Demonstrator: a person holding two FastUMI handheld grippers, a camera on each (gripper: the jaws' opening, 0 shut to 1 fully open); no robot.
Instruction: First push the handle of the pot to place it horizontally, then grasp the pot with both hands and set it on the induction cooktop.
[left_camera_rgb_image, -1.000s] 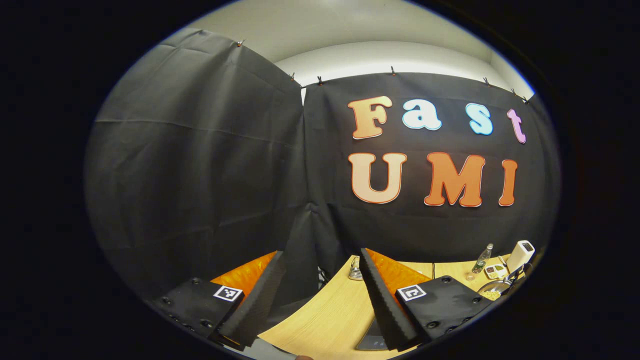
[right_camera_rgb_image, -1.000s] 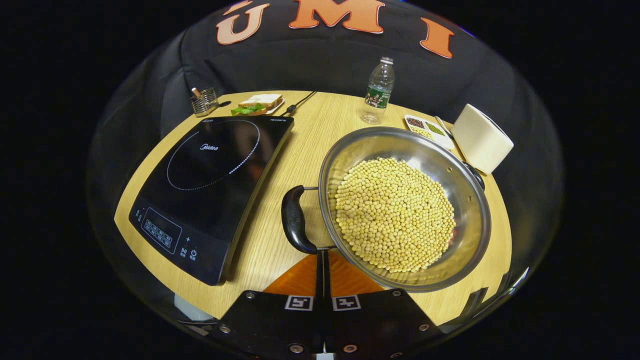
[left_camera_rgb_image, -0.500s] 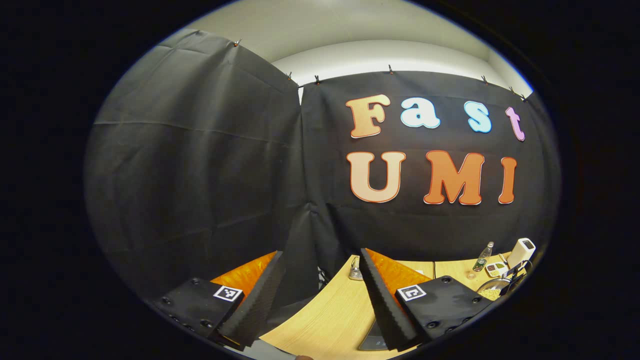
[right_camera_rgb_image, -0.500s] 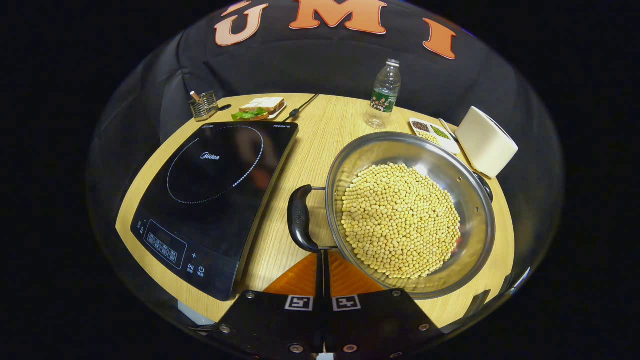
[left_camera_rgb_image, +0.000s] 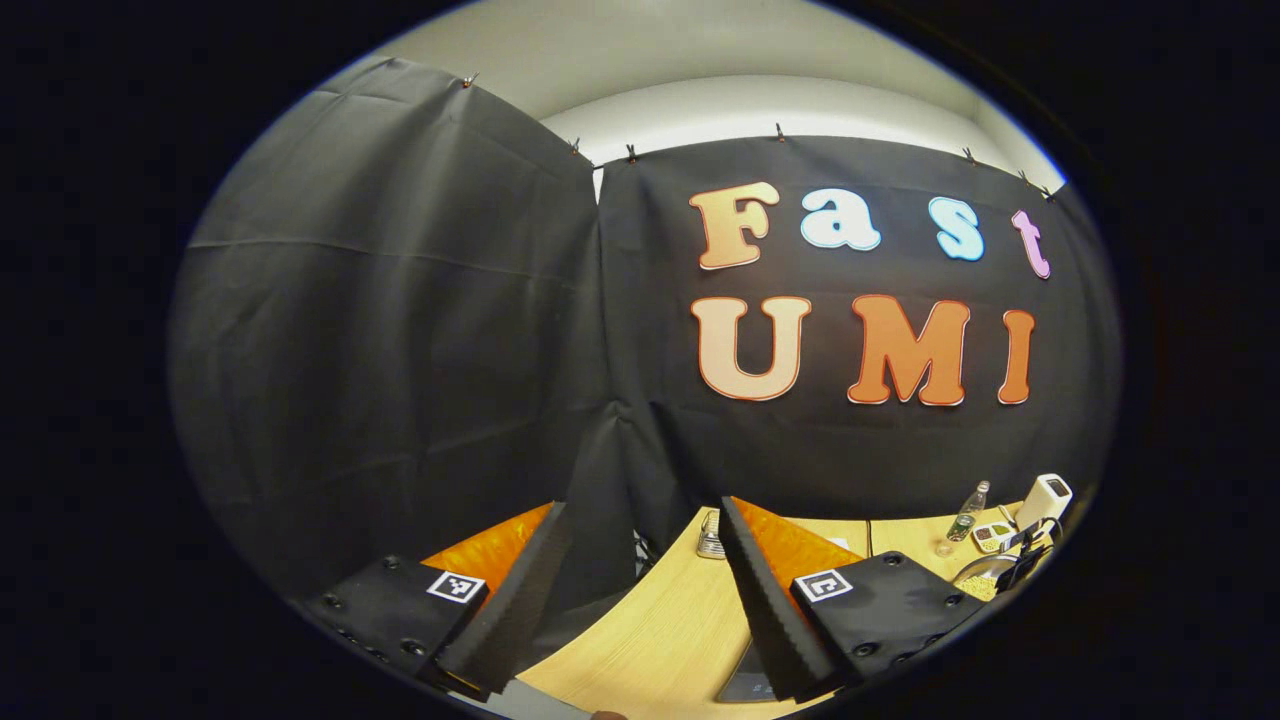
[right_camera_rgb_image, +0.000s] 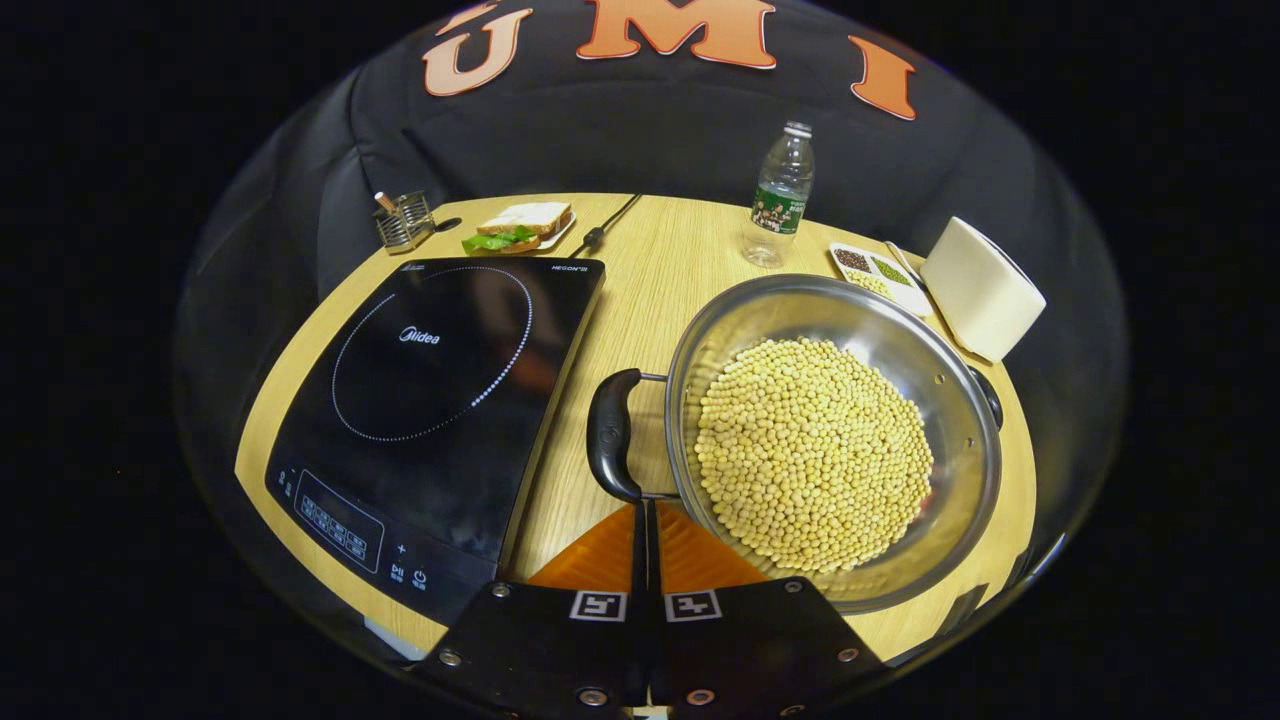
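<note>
The right hand-held gripper (right_camera_rgb_image: 645, 510), fingers closed on nothing, sits at the pot (right_camera_rgb_image: 835, 440) handle's (right_camera_rgb_image: 612, 435) near end to nudge it, while the left hand-held gripper (left_camera_rgb_image: 640, 590) waits wide open, off the tabletop's (right_camera_rgb_image: 650, 270) left

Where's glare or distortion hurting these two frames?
Right gripper view: the induction cooktop glass mirrors a dim reddish reflection, the pot wall shows soft highlights, and the table edge bows from the fisheye. Left gripper view: sharp, aimed mostly at the dark cloth, table things squeezed small at lower right.
</note>
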